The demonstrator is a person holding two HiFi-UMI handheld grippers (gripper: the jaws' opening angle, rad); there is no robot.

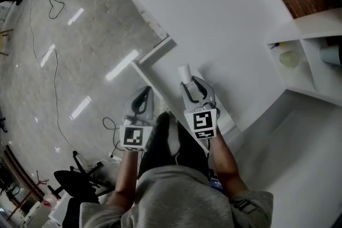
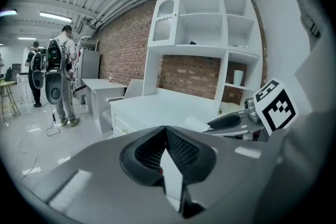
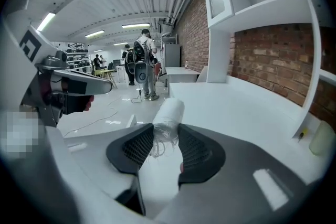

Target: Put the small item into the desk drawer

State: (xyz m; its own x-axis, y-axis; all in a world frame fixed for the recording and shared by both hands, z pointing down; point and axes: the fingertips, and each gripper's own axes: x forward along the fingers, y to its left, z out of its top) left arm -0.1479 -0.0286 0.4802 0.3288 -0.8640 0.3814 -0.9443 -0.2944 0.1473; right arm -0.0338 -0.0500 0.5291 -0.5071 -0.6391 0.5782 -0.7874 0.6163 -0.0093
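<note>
Across the left of the head view, a glossy grey floor (image 1: 80,34) is seen, with a thin cable (image 1: 56,88) trailed over it. From the upper centre to the right of that view, the white bench (image 1: 224,18) is spread, and a white shelf unit (image 1: 312,69) is set on it at the right edge. What appears to be the pulled-out drawer (image 1: 152,53) is seen jutting from the bench's near edge at the centre of the frame. At the bottom centre, the person's grey top (image 1: 176,195) and both bare forearms are shown.

The right gripper (image 1: 195,85) is held just right of centre, over the drawer. In the right gripper view, its fingers (image 3: 197,152) are seen partly apart and pressed on a small white roll (image 3: 169,110), from whose near end loose threads hang. In the head view the roll (image 1: 185,72) is seen pointing away from the person, clear of the surface below.

The left gripper (image 1: 143,94) is held just left of it, outside the drawer's rim and over the floor. In its own view the fingers (image 2: 181,152) are seen brought together at the tips, with nothing between them.

A small pale yellowish thing (image 1: 290,59) is seen lying in a lower compartment of the shelf unit.
</note>
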